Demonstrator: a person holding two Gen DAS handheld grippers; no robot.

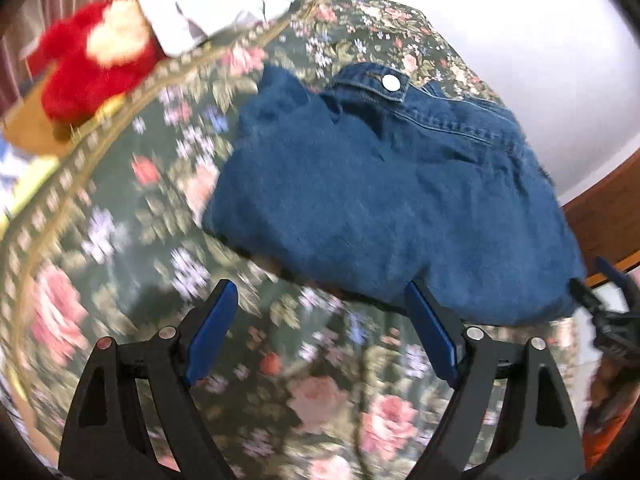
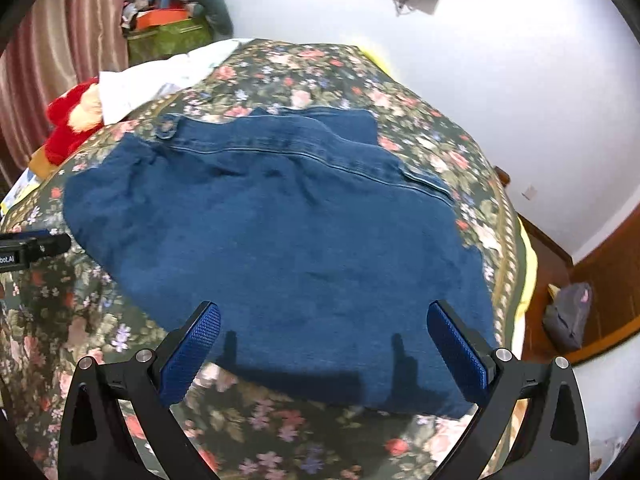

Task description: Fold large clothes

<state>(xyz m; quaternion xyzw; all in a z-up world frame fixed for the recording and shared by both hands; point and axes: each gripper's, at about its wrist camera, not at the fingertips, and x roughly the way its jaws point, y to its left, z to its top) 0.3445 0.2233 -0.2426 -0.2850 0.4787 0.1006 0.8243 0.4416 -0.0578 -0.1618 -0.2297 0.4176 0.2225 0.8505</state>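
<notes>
A blue denim garment (image 2: 260, 232) lies folded into a broad bundle on the floral bedspread (image 2: 80, 360), its waistband seam and a button (image 2: 166, 126) towards the far side. My right gripper (image 2: 324, 306) hovers over the near edge of the denim, jaws wide open, with nothing pressed between the pads. In the left wrist view the denim (image 1: 380, 200) sits ahead and to the right, its metal button (image 1: 391, 82) facing up. My left gripper (image 1: 320, 286) is open above the bedspread at the denim's near edge, holding nothing. The view is motion-blurred.
A red plush toy (image 1: 92, 64) and a white cloth (image 1: 212, 4) lie at the bed's far left. Beyond the bed's right edge are wooden floor (image 2: 600, 264) and a dark bag (image 2: 568, 316). A green box (image 2: 168, 40) stands by the curtain.
</notes>
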